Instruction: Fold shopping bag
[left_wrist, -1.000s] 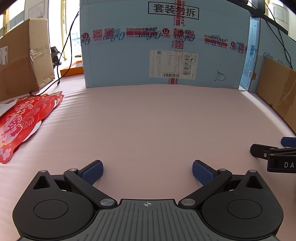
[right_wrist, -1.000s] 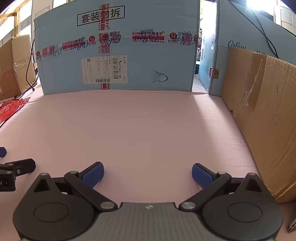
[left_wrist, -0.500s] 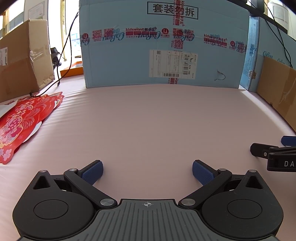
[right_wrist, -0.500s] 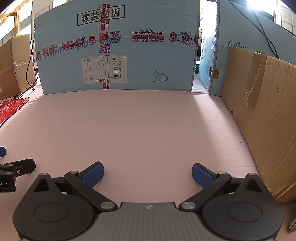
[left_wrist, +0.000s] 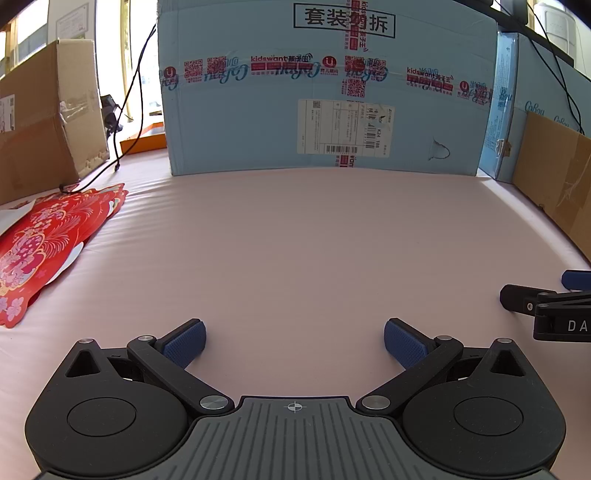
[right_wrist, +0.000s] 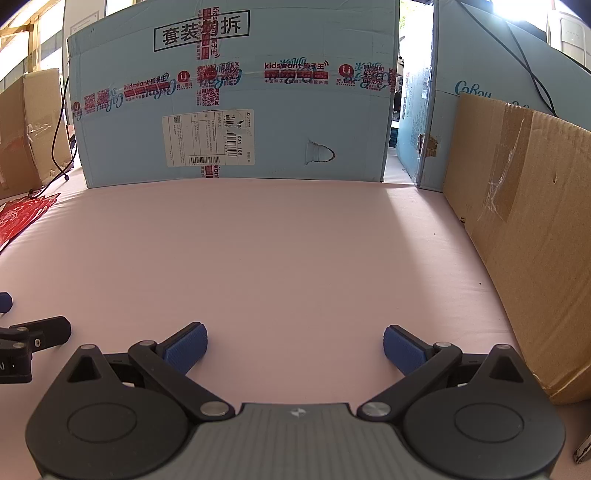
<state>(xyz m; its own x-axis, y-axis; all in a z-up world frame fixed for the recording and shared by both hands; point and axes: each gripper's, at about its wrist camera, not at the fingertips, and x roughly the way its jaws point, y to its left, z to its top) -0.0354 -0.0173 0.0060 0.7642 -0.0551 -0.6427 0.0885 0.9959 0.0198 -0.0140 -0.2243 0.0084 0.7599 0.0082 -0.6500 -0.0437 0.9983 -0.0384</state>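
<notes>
Pink padded surface (left_wrist: 295, 240) fills both views, boxed in by cardboard. Nearest: left gripper (left_wrist: 294, 341) low over the pink, jaws spread wide, blue pads (left_wrist: 184, 343) holding nothing. Right gripper (right_wrist: 293, 349) same: jaws wide apart, empty, sitting just to the right of the left one; each unit's side shows at the edge of the other's view. Shopping bag (left_wrist: 48, 240), red with floral print, lies flat at the far-left edge of the surface, well apart from both grippers. Brown cardboard panel (right_wrist: 524, 236) stands along the right edge, close to the right gripper. Farther back: big light-blue carton (left_wrist: 325, 96) with shipping label, upright across the rear. Brown box (left_wrist: 44, 122) and black cable (left_wrist: 129, 110) back-left, behind the bag.
</notes>
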